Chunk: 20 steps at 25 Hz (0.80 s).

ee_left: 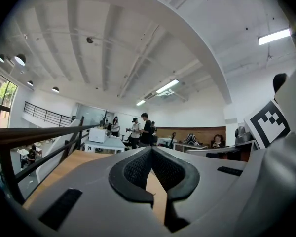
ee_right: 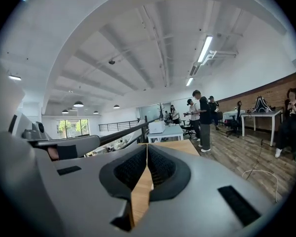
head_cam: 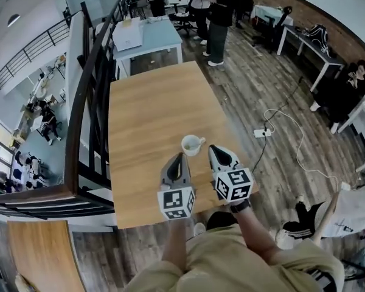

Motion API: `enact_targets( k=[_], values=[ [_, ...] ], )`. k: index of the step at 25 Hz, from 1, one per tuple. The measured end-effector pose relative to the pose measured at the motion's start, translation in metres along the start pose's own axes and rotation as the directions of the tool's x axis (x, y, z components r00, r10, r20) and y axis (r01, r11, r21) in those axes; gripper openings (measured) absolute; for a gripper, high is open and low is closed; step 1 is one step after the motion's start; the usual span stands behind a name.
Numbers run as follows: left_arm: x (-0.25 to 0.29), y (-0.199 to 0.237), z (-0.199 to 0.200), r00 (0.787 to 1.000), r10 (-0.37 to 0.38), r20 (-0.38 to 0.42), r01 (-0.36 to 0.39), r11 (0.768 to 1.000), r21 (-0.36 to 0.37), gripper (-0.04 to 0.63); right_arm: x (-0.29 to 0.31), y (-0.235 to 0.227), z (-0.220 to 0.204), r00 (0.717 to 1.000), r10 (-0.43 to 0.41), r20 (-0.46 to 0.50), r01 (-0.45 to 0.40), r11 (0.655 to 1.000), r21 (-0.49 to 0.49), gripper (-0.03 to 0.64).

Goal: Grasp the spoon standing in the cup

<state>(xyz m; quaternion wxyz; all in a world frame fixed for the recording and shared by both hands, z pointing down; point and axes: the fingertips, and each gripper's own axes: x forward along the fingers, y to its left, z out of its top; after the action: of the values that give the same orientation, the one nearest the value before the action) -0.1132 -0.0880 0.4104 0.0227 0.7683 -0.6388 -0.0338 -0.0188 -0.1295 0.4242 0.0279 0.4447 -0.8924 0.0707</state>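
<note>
A small white cup [head_cam: 191,145] stands on the wooden table [head_cam: 152,108], near its front edge. A short pale piece juts from the cup's right rim; I cannot tell whether it is the spoon or the cup's handle. My left gripper [head_cam: 179,157] is just in front of the cup, slightly to its left, jaws shut and empty. My right gripper [head_cam: 213,149] sits beside the cup on its right, also shut and empty. In the left gripper view the gripper [ee_left: 151,150] points over the table at the room, as does the gripper [ee_right: 147,147] in the right gripper view; neither shows the cup.
A dark railing [head_cam: 94,84] runs along the table's left side above a drop to a lower floor. Beyond the far end stands a pale table [head_cam: 147,38] with a white box [head_cam: 127,35], and people [head_cam: 219,17] stand there. A power strip [head_cam: 261,132] and cables lie on the floor at the right.
</note>
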Motion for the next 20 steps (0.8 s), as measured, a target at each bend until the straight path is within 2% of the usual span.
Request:
enact_targets(
  k=[11, 20],
  values=[
    [0.058, 0.035, -0.052, 0.994, -0.015, -0.106, 0.012, 0.999, -0.032, 0.002, 0.066, -0.043, -0.072, 0.985, -0.059, -0.161, 0.07, 0.995, 0.064, 0.015],
    [0.107, 0.041, -0.092, 0.985, -0.031, -0.169, 0.022, 0.998, -0.057, 0.002, 0.106, -0.078, -0.135, 0.95, -0.066, -0.306, 0.096, 0.992, 0.083, 0.017]
  ],
)
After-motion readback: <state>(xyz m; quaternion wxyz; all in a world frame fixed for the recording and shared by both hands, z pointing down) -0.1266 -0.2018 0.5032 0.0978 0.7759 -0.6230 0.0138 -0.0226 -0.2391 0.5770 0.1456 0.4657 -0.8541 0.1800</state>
